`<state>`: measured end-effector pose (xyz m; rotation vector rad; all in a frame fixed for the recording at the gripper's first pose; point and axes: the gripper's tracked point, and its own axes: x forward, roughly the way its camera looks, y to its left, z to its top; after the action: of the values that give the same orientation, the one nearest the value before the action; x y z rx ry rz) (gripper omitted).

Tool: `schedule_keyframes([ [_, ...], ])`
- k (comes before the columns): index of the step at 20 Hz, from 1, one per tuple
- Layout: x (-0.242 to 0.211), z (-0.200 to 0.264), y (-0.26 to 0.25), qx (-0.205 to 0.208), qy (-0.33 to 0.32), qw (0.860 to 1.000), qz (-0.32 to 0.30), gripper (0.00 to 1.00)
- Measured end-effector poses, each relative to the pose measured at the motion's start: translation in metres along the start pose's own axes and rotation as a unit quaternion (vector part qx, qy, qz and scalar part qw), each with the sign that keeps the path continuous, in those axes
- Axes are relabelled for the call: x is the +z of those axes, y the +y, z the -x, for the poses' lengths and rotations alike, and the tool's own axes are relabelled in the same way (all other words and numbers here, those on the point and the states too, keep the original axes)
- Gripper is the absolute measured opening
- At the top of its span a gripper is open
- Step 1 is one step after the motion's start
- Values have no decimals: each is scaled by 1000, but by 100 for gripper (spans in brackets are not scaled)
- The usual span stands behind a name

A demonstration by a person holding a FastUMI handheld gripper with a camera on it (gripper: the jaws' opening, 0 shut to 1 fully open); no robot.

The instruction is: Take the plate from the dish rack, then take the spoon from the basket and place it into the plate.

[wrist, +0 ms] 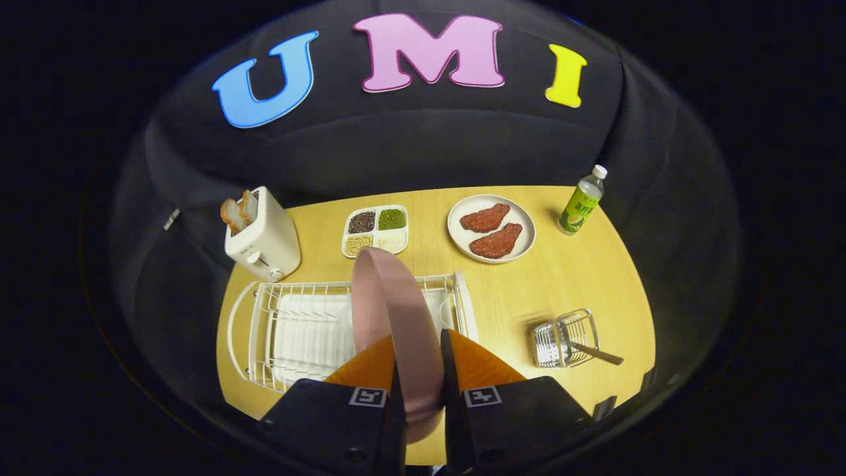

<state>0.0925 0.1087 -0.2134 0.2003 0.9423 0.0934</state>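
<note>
**Pink plate held on edge above the dish rack**

A wooden table (581,277) carries the whole spread. At its near left sits a white wire dish rack (297,330) with a ribbed drain tray inside. Standing on edge over the rack, the pink plate (390,311) is clamped between the two fingers of the hand-held gripper (423,396), which press on it from either side. Behind the rack stands a white toaster (264,241) with two slices of bread in its slots. Further back, a round white plate (491,228) holds two reddish-brown cuts of meat, and a four-compartment white tray (375,231) holds dark beans, green beans, pale beans and white grains. Right of the fingers, a small wire basket (562,338) lies on the table with the spoon (595,354) poking out of it. A green-labelled bottle (583,201) stands at the far right; its print is too small to read
</note>
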Motion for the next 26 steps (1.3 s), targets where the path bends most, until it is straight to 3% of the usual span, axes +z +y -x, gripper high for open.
schedule_keyframes([
  [8, -115, 60, -42, 62, 57, 995, -61, 27],
  [13, -193, 60, -47, 73, 116, 987, -90, 27],
  [20, -239, 21, -28, 76, 149, 980, -106, 27],
  [26, -252, 5, -20, 72, 161, 979, -98, 30],
])
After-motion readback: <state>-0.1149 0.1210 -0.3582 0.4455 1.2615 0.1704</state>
